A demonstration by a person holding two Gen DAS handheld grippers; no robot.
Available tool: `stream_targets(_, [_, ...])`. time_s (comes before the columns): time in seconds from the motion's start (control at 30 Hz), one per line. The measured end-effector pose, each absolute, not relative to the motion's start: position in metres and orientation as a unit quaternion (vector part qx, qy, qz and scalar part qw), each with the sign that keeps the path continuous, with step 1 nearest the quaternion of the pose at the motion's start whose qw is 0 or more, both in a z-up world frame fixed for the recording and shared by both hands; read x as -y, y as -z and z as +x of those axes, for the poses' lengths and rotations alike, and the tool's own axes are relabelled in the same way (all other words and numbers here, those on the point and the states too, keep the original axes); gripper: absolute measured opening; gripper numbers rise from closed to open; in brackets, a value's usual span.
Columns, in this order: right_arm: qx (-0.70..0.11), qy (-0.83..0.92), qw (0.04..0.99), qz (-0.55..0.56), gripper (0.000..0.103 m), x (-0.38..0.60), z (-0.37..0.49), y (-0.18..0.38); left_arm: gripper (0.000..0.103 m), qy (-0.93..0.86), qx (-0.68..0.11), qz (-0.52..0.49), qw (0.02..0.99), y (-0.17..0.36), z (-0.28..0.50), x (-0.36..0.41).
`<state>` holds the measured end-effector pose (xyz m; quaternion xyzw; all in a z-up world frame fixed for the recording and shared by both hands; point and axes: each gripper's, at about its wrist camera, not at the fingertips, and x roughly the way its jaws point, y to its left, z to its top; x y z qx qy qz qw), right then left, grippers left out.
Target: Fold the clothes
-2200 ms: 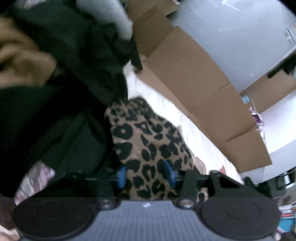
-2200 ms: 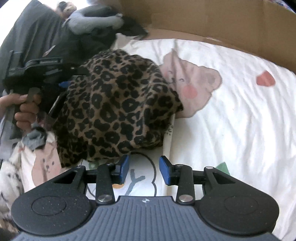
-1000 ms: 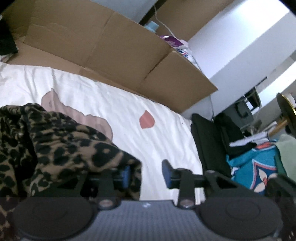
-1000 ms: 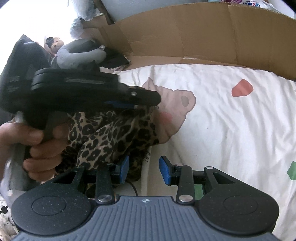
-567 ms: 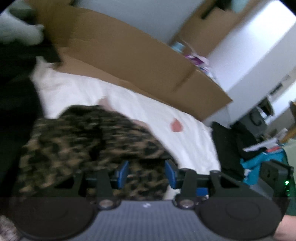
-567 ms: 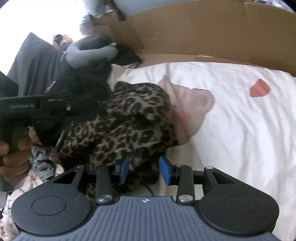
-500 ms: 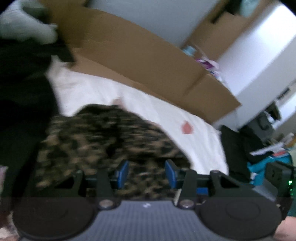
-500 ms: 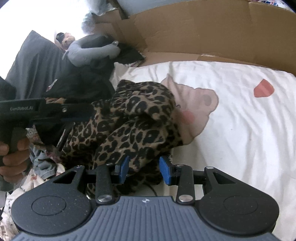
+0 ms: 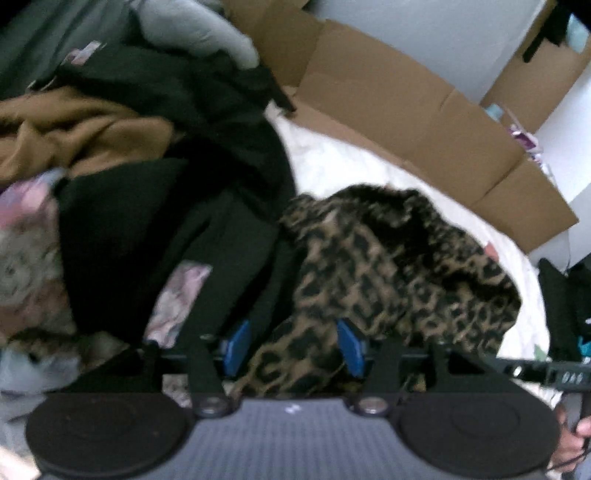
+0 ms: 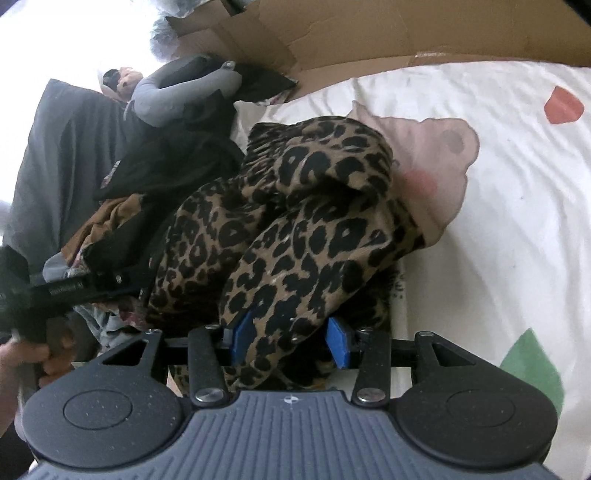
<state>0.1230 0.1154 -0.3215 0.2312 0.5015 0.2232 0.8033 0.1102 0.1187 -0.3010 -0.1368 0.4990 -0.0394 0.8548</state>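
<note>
A leopard-print garment [image 9: 399,266] lies bunched on the white printed bedsheet [image 9: 332,166]. In the left wrist view its near fold runs between the blue pads of my left gripper [image 9: 291,345], whose jaws are opening; the pads do not visibly press it. In the right wrist view the same garment [image 10: 314,221] fills most of the gap of my right gripper [image 10: 290,339], also opening, with a dark gap at the right pad. The left gripper [image 10: 74,288] shows at the garment's left side, held by a hand [image 10: 22,354].
A pile of black clothes [image 9: 166,221] with a brown garment [image 9: 74,136] lies left of the leopard one. A grey neck pillow [image 10: 177,96] sits behind it. Flattened cardboard [image 10: 369,33] borders the far side of the sheet [image 10: 498,221].
The left gripper swung left towards the dark pile and now has the leopard fold between its pads. The right gripper moved in onto the garment. Both jaws stand wider.
</note>
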Motion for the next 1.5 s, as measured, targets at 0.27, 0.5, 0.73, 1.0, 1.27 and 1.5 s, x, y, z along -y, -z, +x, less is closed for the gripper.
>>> stream_targets(0.27, [-0.516, -0.215, 0.783, 0.273, 0.048, -0.120, 0.130, 0.332, 0.060, 0.057, -0.508, -0.139, 0.848, 0.316, 0.097, -0.121])
stream_targets(0.5, [-0.517, -0.206, 0.783, 0.277, 0.000, -0.110, 0.125, 0.335, 0.073, 0.066, -0.509, -0.109, 0.851, 0.324, 0.087, -0.104])
stream_targets(0.73, [-0.513, -0.174, 0.796, 0.271, 0.000, -0.078, 0.113, 0.328, 0.070, 0.022, -0.560, -0.125, 0.818, 0.356, 0.084, -0.111])
stream_targets(1.0, [-0.501, -0.125, 0.814, 0.268, 0.000, -0.029, 0.101, 0.320, 0.069, 0.020, -0.580, -0.191, 0.792, 0.369, 0.075, -0.109])
stream_targets(1.27, [-0.490, -0.089, 0.831, 0.246, 0.000, 0.002, 0.102, 0.314, 0.009, 0.040, -0.584, -0.221, 0.780, 0.364, 0.078, -0.108])
stream_targets(1.5, [-0.485, -0.050, 0.841, 0.236, 0.000, 0.035, 0.097, 0.309, 0.005, 0.055, -0.543, -0.217, 0.809, 0.306, 0.077, -0.142])
